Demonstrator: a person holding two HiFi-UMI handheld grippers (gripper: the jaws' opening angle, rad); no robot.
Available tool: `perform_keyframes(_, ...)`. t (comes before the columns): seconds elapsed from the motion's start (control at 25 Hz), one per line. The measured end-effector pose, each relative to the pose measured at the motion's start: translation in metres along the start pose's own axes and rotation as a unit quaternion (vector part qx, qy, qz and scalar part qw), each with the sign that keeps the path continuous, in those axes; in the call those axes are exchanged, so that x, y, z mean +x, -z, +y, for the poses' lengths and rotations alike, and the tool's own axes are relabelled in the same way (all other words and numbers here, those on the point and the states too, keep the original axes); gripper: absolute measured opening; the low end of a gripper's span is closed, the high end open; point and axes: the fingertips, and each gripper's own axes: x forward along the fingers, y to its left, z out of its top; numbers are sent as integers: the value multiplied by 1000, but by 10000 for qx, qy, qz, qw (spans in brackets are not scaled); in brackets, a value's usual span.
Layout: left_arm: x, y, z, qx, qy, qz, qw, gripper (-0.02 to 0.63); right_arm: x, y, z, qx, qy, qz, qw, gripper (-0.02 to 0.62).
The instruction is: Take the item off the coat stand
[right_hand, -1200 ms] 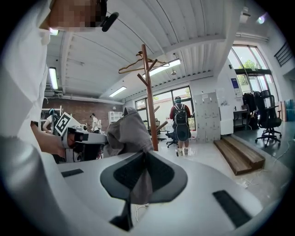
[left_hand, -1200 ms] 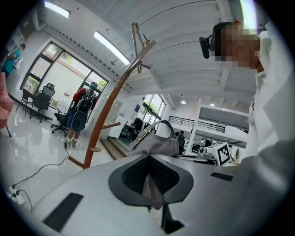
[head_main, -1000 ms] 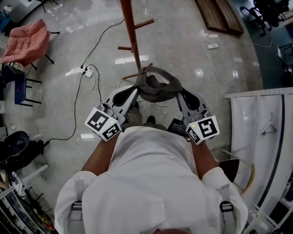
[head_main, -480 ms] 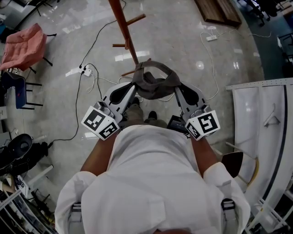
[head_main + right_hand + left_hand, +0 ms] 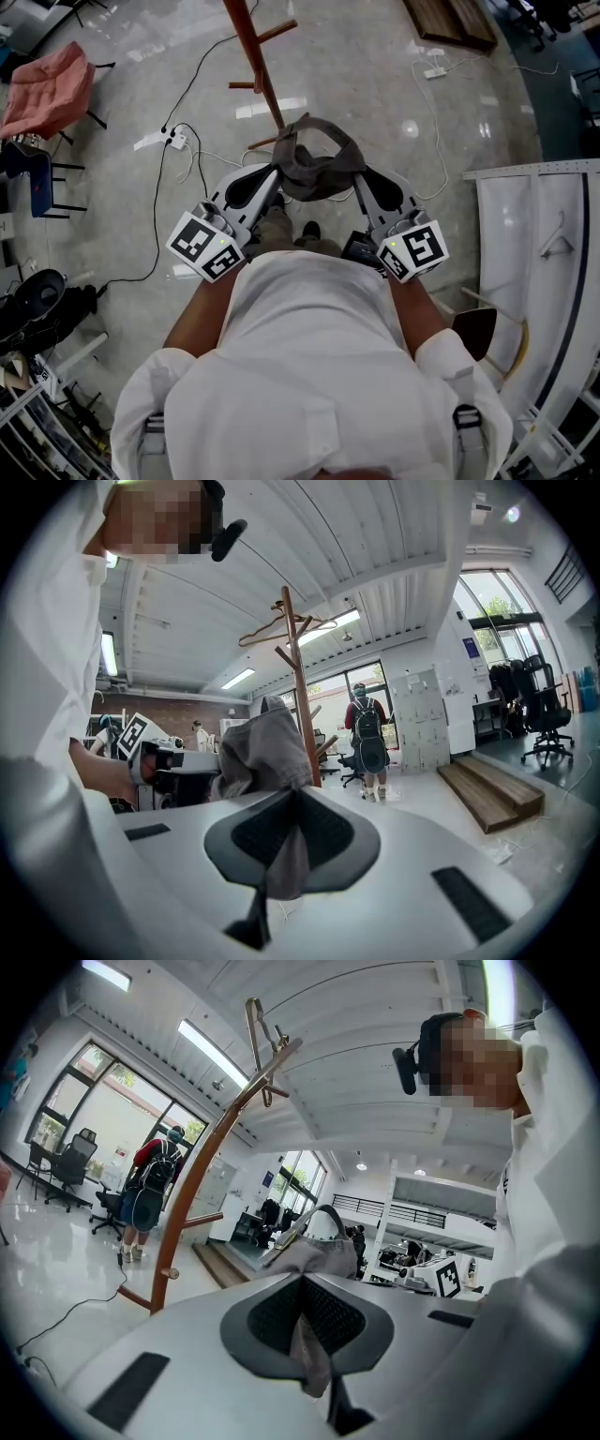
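Beside coat stand [image 5: 255, 56], we hold grey cloth item [image 5: 319, 167]: left tool [image 5: 278, 175] clamped on it, right tool [image 5: 357, 180] just closed tighter on it. Item looks clear of stand; only carrying away left.

Head view. Coat stand [image 5: 258, 56] at top centre, slanting down toward mid-frame. Bag [image 5: 317, 167] at centre, just below the stand's foot, strung between the two claws. Left claw [image 5: 276, 176] clamped on its left edge. Right claw [image 5: 356, 180] on its right edge, jaws just tightened on the cloth. Chair [image 5: 47, 80] upper left. Power strip [image 5: 174, 141] on the floor, left of the stand. Wooden step [image 5: 450, 23] upper right. Shoes [image 5: 305, 230] below the bag.
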Motion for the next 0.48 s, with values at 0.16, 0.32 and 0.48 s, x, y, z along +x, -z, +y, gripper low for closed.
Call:
perform_keyframes(0.16, 1, 0, 0, -42, 33, 6, 10000, 17, 0, -1, -1, -45, -4, -9, 10000, 34)
perform_keyframes(0.32, 1, 1, 1, -71, 70, 29, 9999, 17, -1, -2, -1, -79, 17, -13, 10000, 34)
perform_keyframes(0.48, 2, 1, 0, -104, 97, 27, 9999, 18, -2, -2, -1, -50, 17, -23, 10000, 34)
